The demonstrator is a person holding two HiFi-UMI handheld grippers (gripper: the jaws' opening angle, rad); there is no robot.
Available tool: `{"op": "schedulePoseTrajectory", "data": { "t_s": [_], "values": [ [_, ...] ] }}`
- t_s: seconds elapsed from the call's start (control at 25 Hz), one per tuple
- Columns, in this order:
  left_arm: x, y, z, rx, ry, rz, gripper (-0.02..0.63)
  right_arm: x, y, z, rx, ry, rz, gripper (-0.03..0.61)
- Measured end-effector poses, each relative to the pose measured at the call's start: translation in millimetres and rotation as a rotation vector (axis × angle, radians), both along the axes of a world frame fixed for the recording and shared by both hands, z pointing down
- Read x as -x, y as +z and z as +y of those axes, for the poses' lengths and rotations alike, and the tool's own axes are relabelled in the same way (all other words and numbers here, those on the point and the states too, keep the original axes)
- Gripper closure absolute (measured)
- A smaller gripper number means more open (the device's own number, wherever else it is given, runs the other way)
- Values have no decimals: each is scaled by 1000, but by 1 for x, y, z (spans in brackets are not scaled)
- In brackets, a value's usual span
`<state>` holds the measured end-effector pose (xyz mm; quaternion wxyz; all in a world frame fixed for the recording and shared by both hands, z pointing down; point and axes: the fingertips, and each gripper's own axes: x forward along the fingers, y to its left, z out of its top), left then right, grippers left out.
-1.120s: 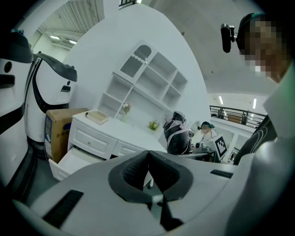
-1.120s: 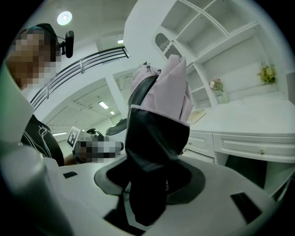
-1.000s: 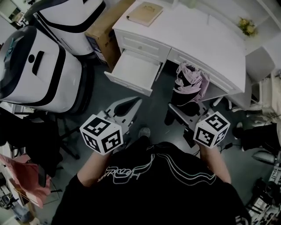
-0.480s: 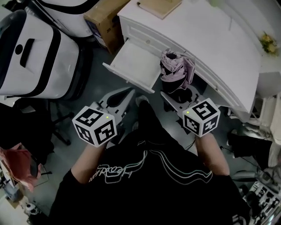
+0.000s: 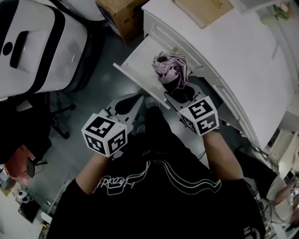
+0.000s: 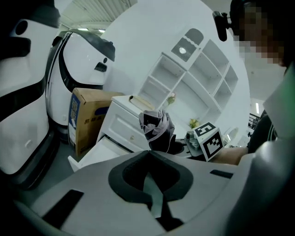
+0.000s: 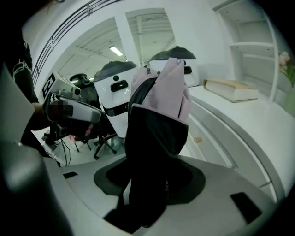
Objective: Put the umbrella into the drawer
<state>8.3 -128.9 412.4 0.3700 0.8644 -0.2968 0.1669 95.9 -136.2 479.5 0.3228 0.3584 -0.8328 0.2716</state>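
Right tongs (image 5: 181,95) clamped on folded umbrella (image 5: 170,70) by open drawer (image 5: 138,58); left tongs (image 6: 148,156) together, empty.

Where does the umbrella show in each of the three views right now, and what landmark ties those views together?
Head view: the umbrella is upper centre, by the open drawer.
Left gripper view: the umbrella is near the centre, at mid-height.
Right gripper view: the umbrella fills the centre, rising from the bottom.
Shared landmark: the book.
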Motion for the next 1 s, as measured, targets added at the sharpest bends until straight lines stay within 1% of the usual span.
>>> {"op": "schedulePoseTrajectory", "data": {
  "t_s": [0.08, 0.2, 0.4, 0.56, 0.8, 0.92, 1.0],
  "values": [
    [6, 21, -15, 24, -24, -21, 594, 7, 27, -18, 41, -42, 24, 360],
    [13, 51, -30, 58, -57, -32, 594, 16, 67, -40, 86, -93, 55, 360],
    [15, 95, -38, 109, -80, -31, 594, 27, 141, -64, 138, -184, 174, 360],
    [21, 128, -37, 142, -99, -58, 594, 34, 199, -73, 204, -235, 222, 360],
    [32, 175, -38, 172, -118, -82, 594, 33, 295, -81, 319, -248, 292, 360],
    [29, 200, -37, 200, -123, -74, 594, 28, 337, -82, 391, -247, 329, 360],
    [27, 212, -35, 214, -121, -69, 594, 28, 358, -88, 393, -252, 340, 360]
  ]
}}
